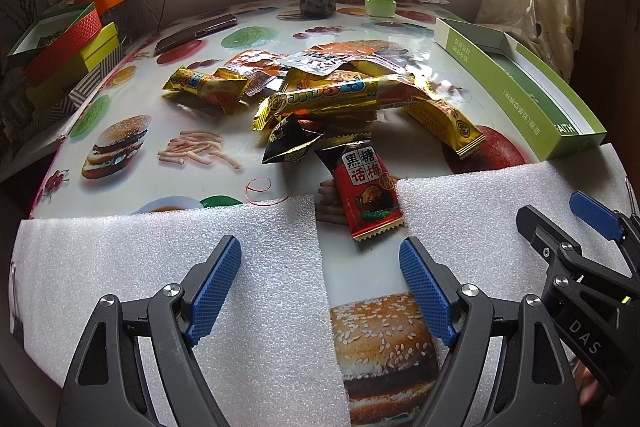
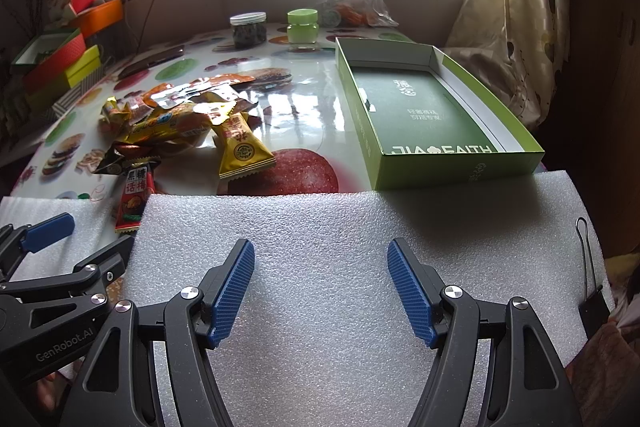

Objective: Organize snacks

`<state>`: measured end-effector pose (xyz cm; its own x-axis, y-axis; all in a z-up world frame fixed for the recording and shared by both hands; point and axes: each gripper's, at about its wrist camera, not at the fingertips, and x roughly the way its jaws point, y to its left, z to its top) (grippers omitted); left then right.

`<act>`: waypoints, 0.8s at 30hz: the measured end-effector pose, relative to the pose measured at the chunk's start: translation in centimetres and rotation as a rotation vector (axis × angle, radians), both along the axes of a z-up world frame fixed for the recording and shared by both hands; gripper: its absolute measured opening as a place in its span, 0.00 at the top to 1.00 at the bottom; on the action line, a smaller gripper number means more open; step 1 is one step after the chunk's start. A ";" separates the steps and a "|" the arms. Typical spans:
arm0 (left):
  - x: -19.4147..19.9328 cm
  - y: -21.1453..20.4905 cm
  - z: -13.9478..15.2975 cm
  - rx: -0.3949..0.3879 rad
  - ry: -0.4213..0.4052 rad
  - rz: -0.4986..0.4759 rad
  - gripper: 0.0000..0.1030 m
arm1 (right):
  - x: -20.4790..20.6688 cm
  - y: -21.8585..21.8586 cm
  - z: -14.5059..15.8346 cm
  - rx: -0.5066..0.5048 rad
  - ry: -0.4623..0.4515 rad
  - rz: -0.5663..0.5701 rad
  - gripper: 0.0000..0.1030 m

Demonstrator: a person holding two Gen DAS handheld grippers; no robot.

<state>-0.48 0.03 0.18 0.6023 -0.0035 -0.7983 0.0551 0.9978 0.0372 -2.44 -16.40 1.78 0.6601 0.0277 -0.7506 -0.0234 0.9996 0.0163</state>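
The left tool (image 1: pixel 320 291) hangs spread and empty above a foam sheet (image 1: pixel 160 267) at the near edge of the desk (image 2: pixel 304 107), and the right tool (image 2: pixel 320 291) is likewise spread and empty over a second foam sheet (image 2: pixel 340 227). The snacks (image 1: pixel 320 95) lie heaped mid-desk, left of the open green box (image 2: pixel 420 115), which holds none yet. One red packet (image 1: pixel 370 195) lies nearest, one black one (image 1: pixel 288 143) behind it, and several yellow and orange ones overlap beyond counting. They look light, crinkly and slippery, probably best pinched by a flat sealed end.
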 end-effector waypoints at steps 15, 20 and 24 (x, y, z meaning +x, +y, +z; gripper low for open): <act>0.4 0.8 0.7 -0.058 0.004 -0.037 0.21 | 0.3 0.1 0.2 -0.005 0.008 0.007 0.33; 0.4 3.0 2.1 -0.098 -0.048 -0.006 0.21 | 0.3 1.3 1.1 0.012 -0.006 0.079 0.33; 0.7 4.9 3.0 -0.116 -0.059 0.025 0.21 | 0.6 2.4 1.9 0.026 -0.027 0.132 0.33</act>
<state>0.22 4.97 3.13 0.6490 -0.0786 -0.7567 0.0318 0.9966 -0.0763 -1.86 -14.02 3.64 0.6695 0.1351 -0.7304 -0.1559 0.9870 0.0397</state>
